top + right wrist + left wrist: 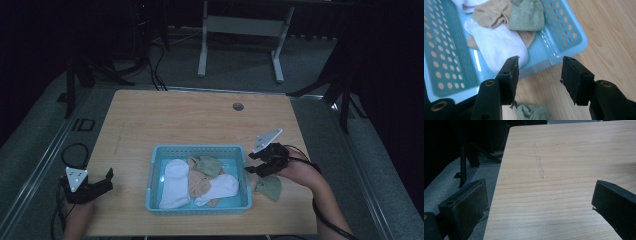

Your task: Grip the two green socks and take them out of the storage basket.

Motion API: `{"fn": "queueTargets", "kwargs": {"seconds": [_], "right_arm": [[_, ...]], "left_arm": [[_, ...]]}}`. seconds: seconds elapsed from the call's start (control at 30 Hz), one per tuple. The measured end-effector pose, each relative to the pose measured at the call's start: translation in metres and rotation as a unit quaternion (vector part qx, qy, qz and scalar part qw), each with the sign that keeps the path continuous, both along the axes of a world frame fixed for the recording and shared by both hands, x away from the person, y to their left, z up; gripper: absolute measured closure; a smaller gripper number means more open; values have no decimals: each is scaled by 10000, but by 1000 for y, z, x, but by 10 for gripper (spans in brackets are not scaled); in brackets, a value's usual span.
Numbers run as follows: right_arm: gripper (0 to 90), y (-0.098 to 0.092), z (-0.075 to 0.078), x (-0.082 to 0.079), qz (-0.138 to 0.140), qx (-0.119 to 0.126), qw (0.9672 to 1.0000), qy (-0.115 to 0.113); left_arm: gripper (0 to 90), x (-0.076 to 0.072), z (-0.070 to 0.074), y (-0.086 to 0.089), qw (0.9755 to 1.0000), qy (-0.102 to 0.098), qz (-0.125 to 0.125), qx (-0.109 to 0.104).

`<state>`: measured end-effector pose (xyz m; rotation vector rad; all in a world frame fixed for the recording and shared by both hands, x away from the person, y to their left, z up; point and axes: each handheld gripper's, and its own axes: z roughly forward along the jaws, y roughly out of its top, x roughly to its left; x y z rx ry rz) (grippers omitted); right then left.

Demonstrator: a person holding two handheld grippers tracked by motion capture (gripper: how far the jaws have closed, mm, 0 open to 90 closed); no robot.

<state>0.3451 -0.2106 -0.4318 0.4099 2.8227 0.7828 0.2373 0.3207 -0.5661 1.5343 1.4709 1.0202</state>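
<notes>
I see a round grommet hole (238,106) near the far edge of the wooden worktop (165,117). Beyond it, a white frame (240,30) stands on the grey floor (40,135), with black cables (155,65) nearby.

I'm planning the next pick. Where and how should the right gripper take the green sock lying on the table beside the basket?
Come straight down on the green sock and pinch its bunched middle. It lies flat and crumpled on the table, right of the basket, so no edge stands up. The right gripper is open above it.
</notes>
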Motion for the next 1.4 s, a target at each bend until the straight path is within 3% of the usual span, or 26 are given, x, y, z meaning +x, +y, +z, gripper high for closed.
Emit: {"fn": "queueTargets", "kwargs": {"seconds": [0.67, 1.1, 1.23, 1.4], "right_arm": [[483, 73, -21, 11, 548, -24, 9984, 125], [482, 109, -39, 23, 600, -137, 9978, 256], [479, 114, -44, 26, 564, -74, 9979, 304], [455, 122, -52, 29, 539, -223, 9977, 358]], "left_arm": [[4, -1, 0, 0, 10000, -23, -38, 15], [4, -1, 0, 0, 10000, -28, -64, 21], [3, -1, 0, 0, 10000, -19, -58, 31], [4, -1, 0, 0, 10000, -23, -64, 23]]}}
